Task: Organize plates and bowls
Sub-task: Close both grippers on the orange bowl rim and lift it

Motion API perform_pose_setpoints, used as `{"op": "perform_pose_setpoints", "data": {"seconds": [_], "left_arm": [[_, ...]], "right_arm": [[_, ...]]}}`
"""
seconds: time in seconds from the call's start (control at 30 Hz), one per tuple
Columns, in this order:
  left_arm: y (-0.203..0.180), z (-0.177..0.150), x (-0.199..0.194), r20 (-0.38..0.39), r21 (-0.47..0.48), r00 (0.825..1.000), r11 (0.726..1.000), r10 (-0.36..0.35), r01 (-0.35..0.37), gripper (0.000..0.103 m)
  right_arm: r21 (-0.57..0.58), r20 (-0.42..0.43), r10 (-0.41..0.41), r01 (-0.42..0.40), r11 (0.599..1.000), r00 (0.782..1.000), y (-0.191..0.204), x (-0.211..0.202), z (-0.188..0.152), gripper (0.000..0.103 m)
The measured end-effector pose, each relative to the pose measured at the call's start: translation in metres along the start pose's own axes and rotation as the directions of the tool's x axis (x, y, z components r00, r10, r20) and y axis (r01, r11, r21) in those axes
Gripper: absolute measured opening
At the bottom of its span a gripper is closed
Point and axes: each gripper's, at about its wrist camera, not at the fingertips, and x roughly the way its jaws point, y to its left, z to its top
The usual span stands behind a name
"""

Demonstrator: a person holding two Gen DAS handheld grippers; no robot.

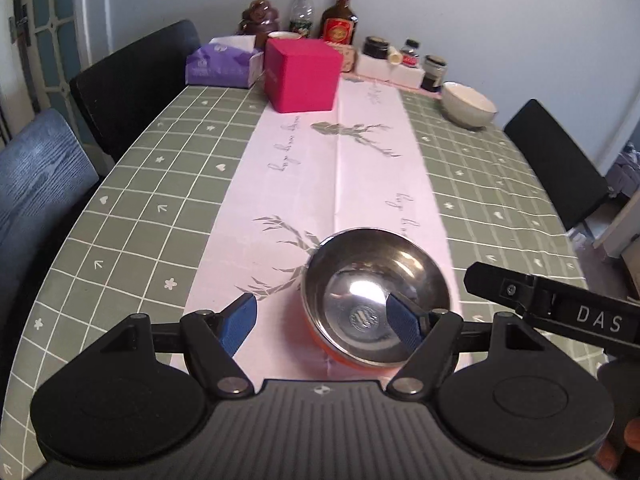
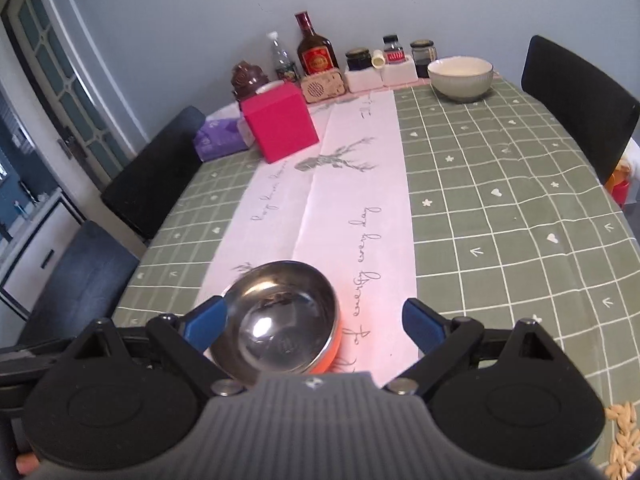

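Observation:
A steel bowl (image 1: 376, 300) with an orange outside stands on the pink runner near the table's front edge. In the left wrist view my left gripper (image 1: 322, 322) is open: one blue finger hangs over the bowl's inside, the other stands left of it, apart from the rim. In the right wrist view the same steel bowl (image 2: 280, 320) lies between the wide-open jaws of my right gripper (image 2: 316, 326), close to the left finger, with a broad gap to the right one. A white ribbed bowl (image 1: 468, 104) (image 2: 460, 76) stands at the far right of the table.
A pink box (image 1: 304, 74) (image 2: 280, 124), a purple tissue box (image 1: 224, 62), bottles, jars and a small radio (image 2: 323, 86) line the far end. Dark chairs (image 1: 132, 80) (image 2: 576, 100) stand on both sides. The right gripper's black body (image 1: 560, 308) juts in beside the bowl.

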Motion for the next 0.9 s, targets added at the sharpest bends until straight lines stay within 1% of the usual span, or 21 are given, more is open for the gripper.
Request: {"op": "perform_pose_setpoints", "data": {"seconds": [0.03,0.07,0.1,0.13,0.27,0.33,0.43,0.47,0.5,0.53,0.57,0.6,0.63,0.67,0.7,0.73,0.77,0.83,0.87,0.9], "left_arm": [[0.001,0.001,0.007,-0.002,-0.001,1.0,1.0,0.004,-0.004,0.087],[0.002,0.001,0.014,-0.006,-0.004,1.0,1.0,0.005,-0.005,0.087],[0.003,0.002,0.02,-0.011,-0.008,1.0,1.0,0.002,-0.002,0.087],[0.004,0.002,0.025,-0.014,-0.017,1.0,1.0,-0.002,0.002,0.087],[0.009,0.002,0.045,-0.042,-0.042,0.999,0.999,-0.006,0.004,0.087],[0.01,0.0,0.054,-0.066,-0.042,0.998,0.999,-0.002,-0.001,0.087],[0.014,-0.003,0.068,-0.107,-0.056,0.994,0.998,-0.016,0.01,0.081],[0.016,-0.004,0.071,-0.116,-0.07,0.993,0.997,-0.022,0.014,0.078],[0.018,-0.005,0.073,-0.12,-0.083,0.992,0.996,-0.032,0.022,0.078],[0.019,-0.006,0.075,-0.123,-0.096,0.992,0.995,-0.041,0.03,0.076],[0.02,-0.007,0.076,-0.121,-0.104,0.992,0.994,-0.049,0.036,0.072],[0.02,-0.007,0.077,-0.118,-0.106,0.992,0.994,-0.052,0.04,0.069],[0.019,-0.008,0.078,-0.119,-0.102,0.992,0.994,-0.052,0.04,0.061],[0.018,-0.008,0.08,-0.123,-0.096,0.991,0.995,-0.051,0.039,0.05],[0.017,-0.008,0.082,-0.132,-0.095,0.99,0.995,-0.047,0.035,0.047],[0.017,-0.008,0.084,-0.145,-0.101,0.988,0.994,-0.047,0.032,0.041],[0.017,-0.009,0.087,-0.163,-0.116,0.985,0.993,-0.05,0.031,0.025],[0.019,-0.009,0.091,-0.193,-0.144,0.978,0.988,-0.08,0.052,0.019],[0.018,-0.009,0.09,-0.194,-0.146,0.978,0.988,-0.076,0.048,0.019],[0.018,-0.008,0.091,-0.197,-0.14,0.978,0.989,-0.071,0.044,0.019]], "right_arm": [[0.016,-0.009,0.003,-0.003,1.0,1.0,-0.003,0.008,0.0,0.092],[0.037,-0.024,0.004,-0.003,0.999,1.0,-0.006,0.017,-0.001,0.087],[0.054,-0.041,-0.001,0.003,0.999,0.999,-0.01,0.025,-0.002,0.078],[0.065,-0.052,-0.005,0.009,0.998,0.999,-0.012,0.031,-0.003,0.075],[0.079,-0.07,-0.019,0.024,0.997,0.997,-0.02,0.048,-0.008,0.075],[0.095,-0.075,-0.012,0.019,0.995,0.997,-0.023,0.053,-0.01,0.075],[0.091,-0.088,-0.006,0.014,0.996,0.996,-0.023,0.059,-0.011,0.071],[0.081,-0.096,-0.005,0.012,0.997,0.995,-0.023,0.061,-0.011,0.067],[0.07,-0.1,-0.009,0.016,0.997,0.995,-0.021,0.063,-0.012,0.059],[0.055,-0.11,-0.014,0.02,0.998,0.994,-0.019,0.065,-0.013,0.056],[0.044,-0.117,-0.017,0.022,0.999,0.993,-0.018,0.068,-0.014,0.051],[0.039,-0.123,-0.017,0.022,0.999,0.992,-0.017,0.07,-0.016,0.05],[0.04,-0.126,-0.016,0.022,0.999,0.992,-0.017,0.072,-0.017,0.05],[0.042,-0.13,-0.016,0.022,0.999,0.991,-0.016,0.074,-0.018,0.045],[0.043,-0.136,-0.017,0.023,0.999,0.991,-0.016,0.076,-0.019,0.038],[0.046,-0.139,-0.017,0.024,0.999,0.99,-0.016,0.078,-0.02,0.034],[0.05,-0.139,-0.013,0.021,0.999,0.99,-0.016,0.079,-0.021,0.028],[0.061,-0.132,0.006,0.003,0.998,0.991,-0.014,0.079,-0.022,0.02],[0.056,-0.134,0.001,0.006,0.998,0.991,-0.012,0.079,-0.022,0.016],[0.036,-0.135,-0.014,0.019,0.999,0.991,-0.008,0.079,-0.021,0.015]]}}
